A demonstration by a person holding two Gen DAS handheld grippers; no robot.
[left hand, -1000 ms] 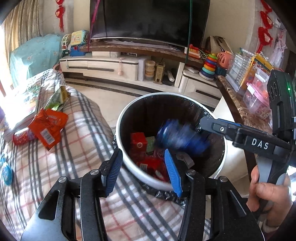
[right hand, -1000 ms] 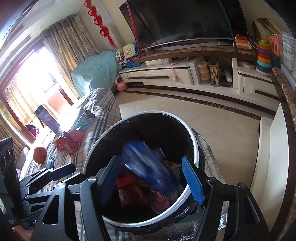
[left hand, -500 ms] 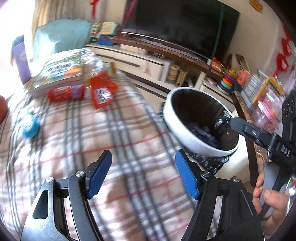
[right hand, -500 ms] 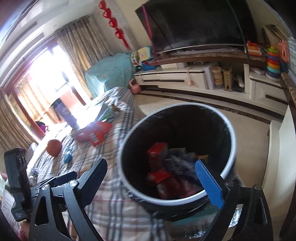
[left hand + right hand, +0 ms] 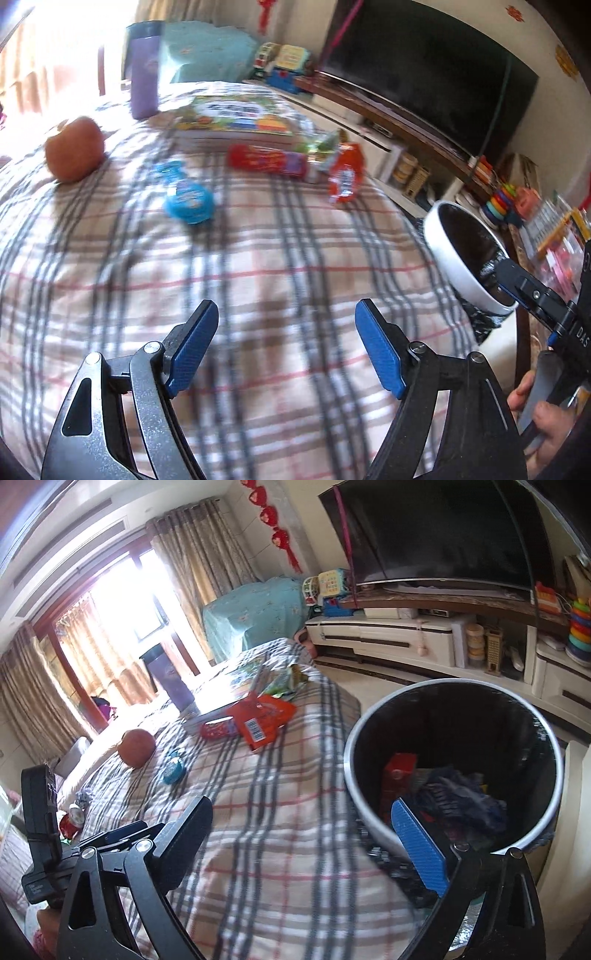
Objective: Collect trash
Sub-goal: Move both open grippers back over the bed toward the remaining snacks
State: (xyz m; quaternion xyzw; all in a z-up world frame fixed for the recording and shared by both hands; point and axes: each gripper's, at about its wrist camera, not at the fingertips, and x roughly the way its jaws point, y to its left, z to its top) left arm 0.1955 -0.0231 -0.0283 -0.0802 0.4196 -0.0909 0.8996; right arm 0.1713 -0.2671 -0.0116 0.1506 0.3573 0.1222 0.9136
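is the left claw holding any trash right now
No, the left claw is open and empty above the plaid cloth, well short of the round blue packet.

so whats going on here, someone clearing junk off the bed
Yes. A person works a hand-held gripper in each hand, and both the left hand-held gripper and the right hand-held gripper are open and empty. The trash bin beside the plaid blanket already holds wrappers. An orange packet, red wrapper and blue packet lie uncollected.

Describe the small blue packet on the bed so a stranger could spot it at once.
On the plaid blanket, find the orange fruit and the red tube wrapper. Between them lies the small blue packet, the only bright blue item there.
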